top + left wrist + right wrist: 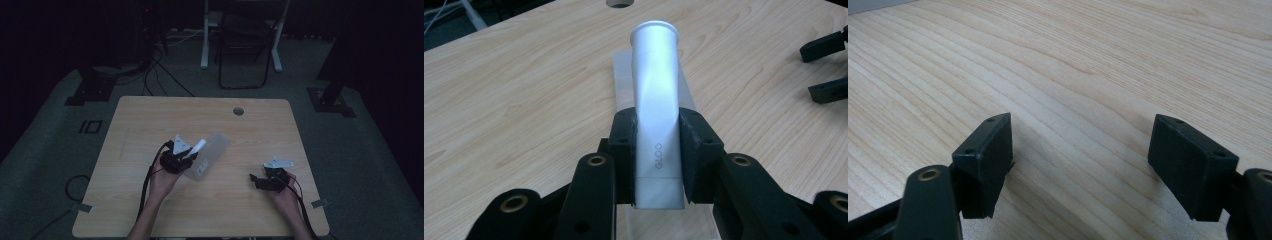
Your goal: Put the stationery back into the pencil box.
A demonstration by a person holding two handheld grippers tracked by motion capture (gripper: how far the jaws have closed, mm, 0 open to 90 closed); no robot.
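Observation:
My left gripper (189,156) (657,156) is shut on the flat end of a white tube (198,147) (655,95) marked "GLOO". The tube's round end points away from the jaws. It hangs just over a clear plastic case (209,156) (622,75) that lies on the wooden table (150,115). My right gripper (255,180) (1080,160) rests low over bare wood at the table's right front, open, with nothing between its jaws. Its two black fingers (828,45) appear at the right edge of the left gripper view.
A round cable hole (238,111) sits near the table's far edge. Beyond the table stand a black folding chair (244,45) and white desk legs (205,35) on the dark carpet. Cables (150,75) lie on the floor at the back left.

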